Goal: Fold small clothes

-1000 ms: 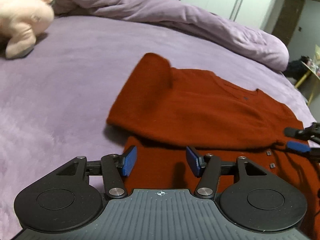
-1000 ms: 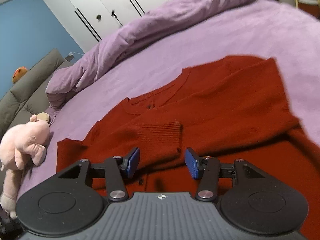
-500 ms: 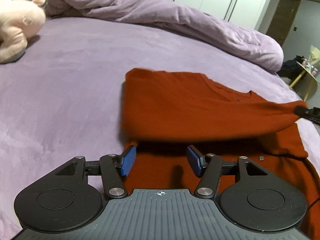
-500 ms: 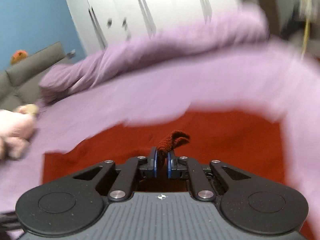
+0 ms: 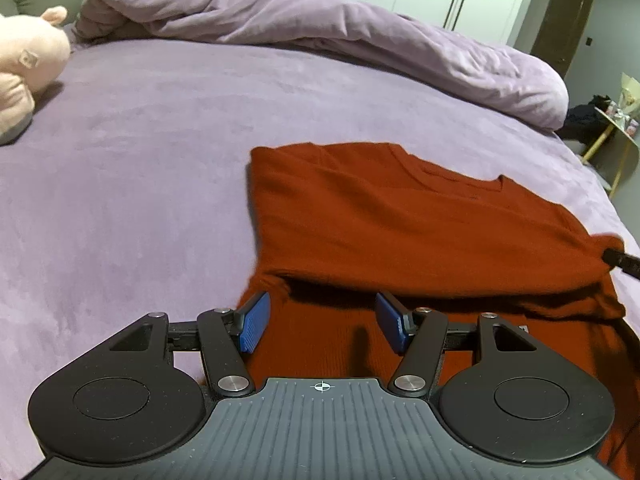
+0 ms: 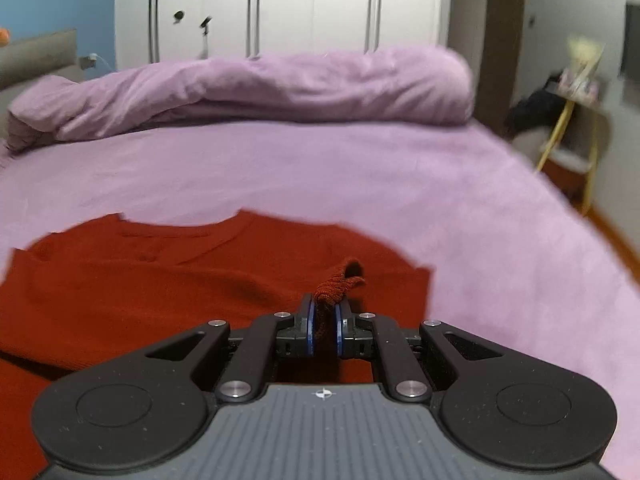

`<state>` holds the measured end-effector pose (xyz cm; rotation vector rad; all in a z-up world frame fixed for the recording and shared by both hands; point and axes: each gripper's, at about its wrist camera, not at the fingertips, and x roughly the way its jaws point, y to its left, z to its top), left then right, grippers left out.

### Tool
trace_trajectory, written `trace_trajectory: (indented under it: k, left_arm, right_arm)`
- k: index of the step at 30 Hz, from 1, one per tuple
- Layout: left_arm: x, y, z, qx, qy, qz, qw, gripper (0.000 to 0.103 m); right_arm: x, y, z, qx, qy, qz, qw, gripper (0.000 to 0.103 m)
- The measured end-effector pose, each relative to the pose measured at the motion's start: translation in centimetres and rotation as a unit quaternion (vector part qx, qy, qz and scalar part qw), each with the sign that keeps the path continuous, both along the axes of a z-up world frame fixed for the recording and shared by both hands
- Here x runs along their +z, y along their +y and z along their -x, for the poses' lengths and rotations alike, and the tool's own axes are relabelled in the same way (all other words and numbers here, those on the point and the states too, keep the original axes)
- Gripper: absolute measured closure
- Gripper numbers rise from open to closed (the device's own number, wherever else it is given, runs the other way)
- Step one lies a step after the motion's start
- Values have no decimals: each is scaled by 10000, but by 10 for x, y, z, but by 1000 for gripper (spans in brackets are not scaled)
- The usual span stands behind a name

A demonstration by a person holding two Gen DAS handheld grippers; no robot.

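Note:
A rust-red knit sweater (image 5: 400,216) lies on the purple bed; it also shows in the right wrist view (image 6: 160,280). Its left sleeve is stretched across the body toward the right. My right gripper (image 6: 323,316) is shut on the ribbed sleeve cuff (image 6: 340,280) and holds it over the sweater's right part; its tip shows at the right edge of the left wrist view (image 5: 620,260). My left gripper (image 5: 322,322) is open and empty, just above the sweater's near part.
A rolled purple duvet (image 5: 320,28) lies along the far side of the bed. A pink plush toy (image 5: 24,64) sits at the far left. A yellow-legged stand (image 6: 576,120) and white wardrobes (image 6: 280,8) are beyond the bed.
My right gripper shut on the sleeve cuff and pulled the sleeve across the sweater to the right. The left gripper stayed open and barely moved.

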<state>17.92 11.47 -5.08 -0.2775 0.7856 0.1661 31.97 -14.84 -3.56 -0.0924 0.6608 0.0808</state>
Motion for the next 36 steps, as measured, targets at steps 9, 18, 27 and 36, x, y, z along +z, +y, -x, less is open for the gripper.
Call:
trace_trajectory:
  k: [9,18,27,36]
  left_arm:
    - [6,-12,-28,-311,-187,-100,9993,39]
    - [-20,-13,-52,-584,100,-541,9968,37]
    - [-20,-11,-40,-642,64,-616,9960,38]
    - [-16,-15,-43,-517,183,-627,9965,38]
  right_arm:
    - [-9,9,-6,14,301,-640,9975,83]
    - [-43,-3,-15,139,477,-306,9983,103]
    - [-21,-54,19,-324,935,-2045,9739,66]
    - [-48,-67,-12,-1077,1354,-3359,9259,89]
